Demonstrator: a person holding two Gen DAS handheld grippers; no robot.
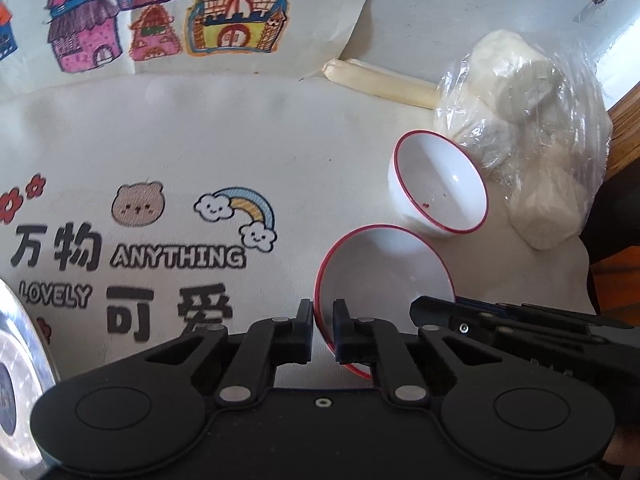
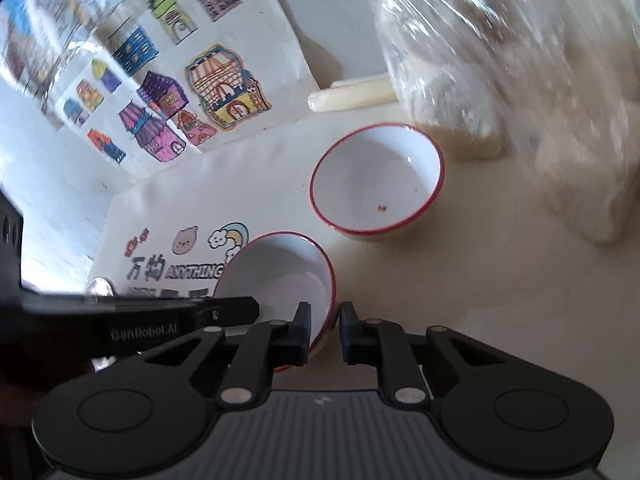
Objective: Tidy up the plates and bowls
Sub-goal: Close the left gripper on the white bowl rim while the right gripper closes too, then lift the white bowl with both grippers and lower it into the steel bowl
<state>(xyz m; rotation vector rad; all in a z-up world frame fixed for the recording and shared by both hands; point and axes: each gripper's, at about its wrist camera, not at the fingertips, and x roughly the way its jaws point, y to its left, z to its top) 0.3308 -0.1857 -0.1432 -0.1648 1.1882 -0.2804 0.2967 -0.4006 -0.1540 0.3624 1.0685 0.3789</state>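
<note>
Both tongs angle steeply down, left tongs (image 1: 323,330) and right tongs (image 2: 325,330) each pinching opposite rims of the glossy red-rimmed bowl (image 1: 380,272).

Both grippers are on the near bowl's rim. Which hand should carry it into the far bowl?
Right, probably. The right gripper pinches the near bowl on the side facing the far bowl; the left gripper holds the opposite rim.
</note>
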